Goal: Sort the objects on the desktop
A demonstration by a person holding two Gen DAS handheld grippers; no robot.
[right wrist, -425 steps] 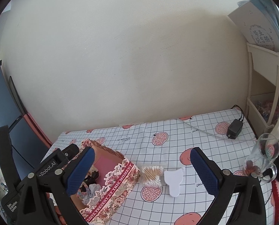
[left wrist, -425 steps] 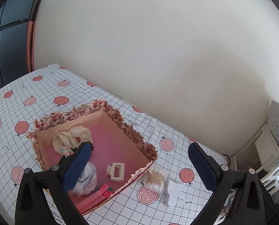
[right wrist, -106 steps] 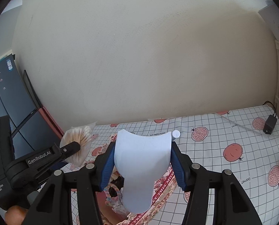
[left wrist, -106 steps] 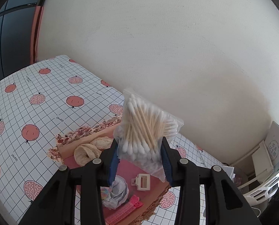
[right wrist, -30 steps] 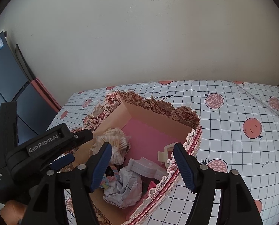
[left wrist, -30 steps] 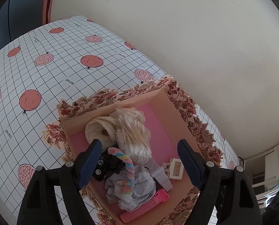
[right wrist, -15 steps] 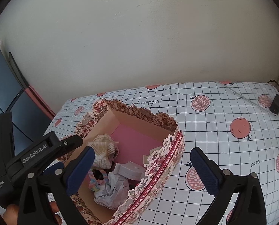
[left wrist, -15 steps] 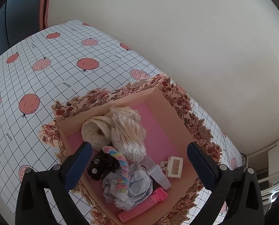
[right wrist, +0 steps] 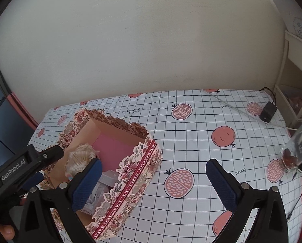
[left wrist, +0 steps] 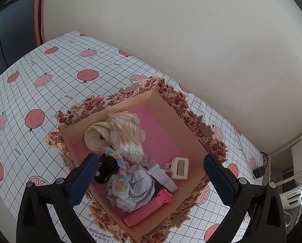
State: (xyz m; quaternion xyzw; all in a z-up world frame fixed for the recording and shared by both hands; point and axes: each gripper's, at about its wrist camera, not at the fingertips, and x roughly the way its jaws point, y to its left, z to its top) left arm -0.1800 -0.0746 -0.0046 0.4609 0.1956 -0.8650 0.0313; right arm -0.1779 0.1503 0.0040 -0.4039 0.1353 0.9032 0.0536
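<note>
The worktop [right wrist: 201, 121] carries a white cloth with a black grid and printed pink pomegranates. It stands against a plain cream wall [right wrist: 151, 40].

Near the far right corner of the worktop lies a small black power adapter [right wrist: 268, 112]. A pale cable [right wrist: 228, 103] runs from the back edge toward it and on to the right edge. At the right edge stands a clear glass [right wrist: 297, 147], tilted in the view, with something reddish-brown at its bottom; what it is I cannot tell.

Beyond the right edge is a white shelf unit [right wrist: 292, 64]. Past the left edge stands a dark panel [left wrist: 11, 26] with a pink strip [left wrist: 39, 14] beside it.
</note>
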